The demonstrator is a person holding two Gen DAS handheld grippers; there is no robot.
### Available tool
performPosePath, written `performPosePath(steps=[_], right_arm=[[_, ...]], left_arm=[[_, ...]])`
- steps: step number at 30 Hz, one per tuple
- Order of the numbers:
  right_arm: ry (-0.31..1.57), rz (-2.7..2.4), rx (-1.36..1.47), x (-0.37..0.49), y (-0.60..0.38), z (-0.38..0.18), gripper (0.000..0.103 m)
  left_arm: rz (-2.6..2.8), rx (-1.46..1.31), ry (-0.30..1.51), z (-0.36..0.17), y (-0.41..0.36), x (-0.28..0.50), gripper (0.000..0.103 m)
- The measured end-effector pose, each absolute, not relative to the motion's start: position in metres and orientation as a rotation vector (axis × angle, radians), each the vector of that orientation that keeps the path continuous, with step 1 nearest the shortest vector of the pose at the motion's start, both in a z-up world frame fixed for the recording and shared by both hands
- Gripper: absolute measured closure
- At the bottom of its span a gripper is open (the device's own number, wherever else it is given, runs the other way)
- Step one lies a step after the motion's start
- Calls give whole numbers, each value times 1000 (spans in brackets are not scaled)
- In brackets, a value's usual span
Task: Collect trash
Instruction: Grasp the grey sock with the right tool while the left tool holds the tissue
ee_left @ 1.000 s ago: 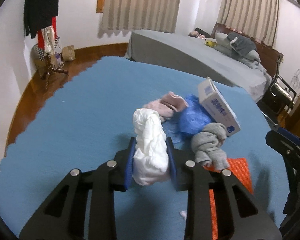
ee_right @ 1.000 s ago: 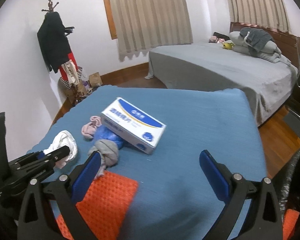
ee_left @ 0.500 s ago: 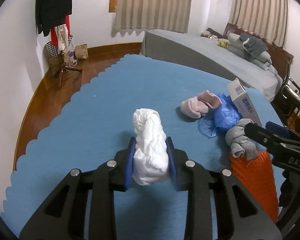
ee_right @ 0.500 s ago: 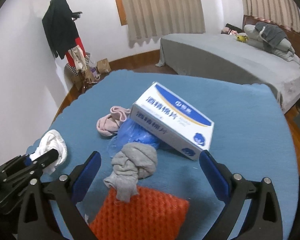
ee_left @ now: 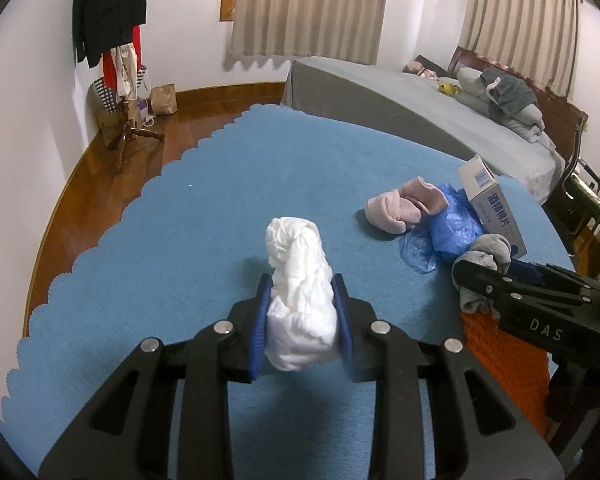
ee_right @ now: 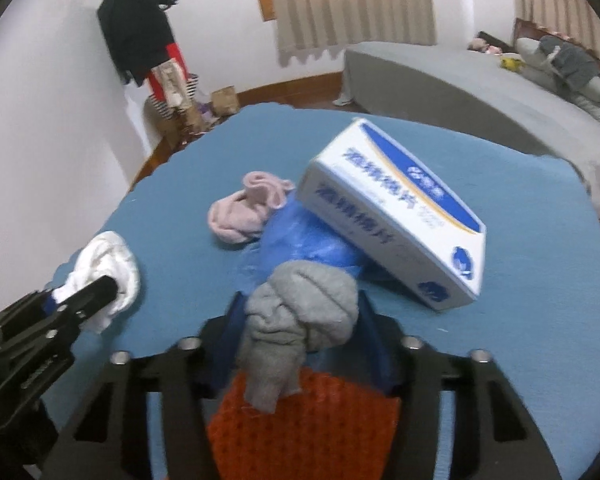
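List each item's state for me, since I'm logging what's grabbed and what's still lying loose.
white wad: clamped in left gripper
grey sock: between right gripper fingers, closing
pink sock: loose on mat
blue bag: crumpled under box
white box: tilted on bag
orange cloth: flat, under sock

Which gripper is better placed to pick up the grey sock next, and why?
The right gripper: its fingers already flank the grey sock lying over the orange mat. The left gripper is shut on the white wad, so it is occupied.
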State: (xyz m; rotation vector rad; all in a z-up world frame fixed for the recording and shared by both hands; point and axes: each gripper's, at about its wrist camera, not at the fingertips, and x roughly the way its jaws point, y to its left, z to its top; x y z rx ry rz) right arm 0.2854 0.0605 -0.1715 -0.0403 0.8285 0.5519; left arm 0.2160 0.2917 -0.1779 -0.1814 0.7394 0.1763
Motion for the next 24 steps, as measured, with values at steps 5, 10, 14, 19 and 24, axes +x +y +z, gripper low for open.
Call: performPosePath(steps=[5,10,14,19,24], right_arm=[[790,588,-5,278,52,-162,54],[744,603,6,270,41,-145,54],[705,605,32,262,31,-131,54],[675,604,53,258,18,-114,54],[659,594,60,252,11,-102,54]], left_arm=[[175,-184,725,-176,292,214,75],[164,-180,706,-169,287,210,74],[148,-170,682,-157,276,205,74],[127,-162,656,-141,260,202,74],[106,-148,636,-127,243,197,74]])
